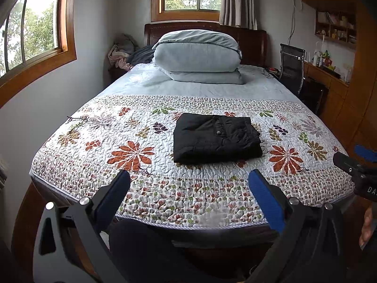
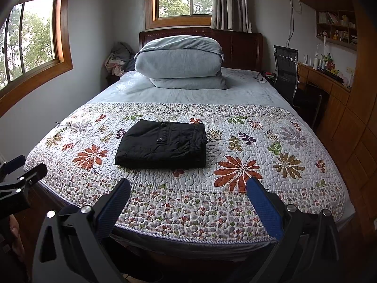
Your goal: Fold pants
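Both claws gape empty before black pants (image 1: 217, 139), folded lengthwise across quilt (image 1: 294, 127).

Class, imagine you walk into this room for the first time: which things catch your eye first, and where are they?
First, the black pants folded into a neat rectangle, lying on the floral quilted bedspread near the foot of the bed. Behind them, a bulky pale blue folded duvet is stacked against the dark wooden headboard. Both open hand-held grippers hover short of the bed, touching nothing.
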`<state>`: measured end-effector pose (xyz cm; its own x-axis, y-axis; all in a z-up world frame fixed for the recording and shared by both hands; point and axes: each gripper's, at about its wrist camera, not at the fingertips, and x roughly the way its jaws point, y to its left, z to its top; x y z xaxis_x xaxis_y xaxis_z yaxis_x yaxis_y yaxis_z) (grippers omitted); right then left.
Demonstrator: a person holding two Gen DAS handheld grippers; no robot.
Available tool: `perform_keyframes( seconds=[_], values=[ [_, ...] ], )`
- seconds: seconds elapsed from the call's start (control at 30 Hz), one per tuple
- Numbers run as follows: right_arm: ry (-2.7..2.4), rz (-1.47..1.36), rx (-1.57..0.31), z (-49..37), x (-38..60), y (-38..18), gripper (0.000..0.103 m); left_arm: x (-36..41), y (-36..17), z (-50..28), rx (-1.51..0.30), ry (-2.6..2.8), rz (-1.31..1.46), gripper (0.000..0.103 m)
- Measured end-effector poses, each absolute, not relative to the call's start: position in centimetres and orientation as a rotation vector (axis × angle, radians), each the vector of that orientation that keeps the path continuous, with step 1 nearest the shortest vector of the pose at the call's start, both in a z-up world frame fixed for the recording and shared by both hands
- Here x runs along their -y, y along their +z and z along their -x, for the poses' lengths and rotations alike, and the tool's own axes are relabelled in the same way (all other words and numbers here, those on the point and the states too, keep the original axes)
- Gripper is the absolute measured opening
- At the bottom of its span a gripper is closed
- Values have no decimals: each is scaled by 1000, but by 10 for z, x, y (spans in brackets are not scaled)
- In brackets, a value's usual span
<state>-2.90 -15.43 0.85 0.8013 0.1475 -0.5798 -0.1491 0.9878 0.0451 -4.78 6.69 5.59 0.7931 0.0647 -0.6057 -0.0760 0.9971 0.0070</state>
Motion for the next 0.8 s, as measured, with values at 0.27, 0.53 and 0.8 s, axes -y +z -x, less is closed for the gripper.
perform_keyframes(
  seconds=[0.27,0.53,0.8],
  values=[
    [159,8,-624,29,156,4,99,-64,54,51,-622,66,9,100],
    [161,14,-626,28,156,2,99,-65,53,52,-612,65,19,100],
    [161,13,-626,27,158,2,99,-70,54,51,-628,75,50,100]
  ],
)
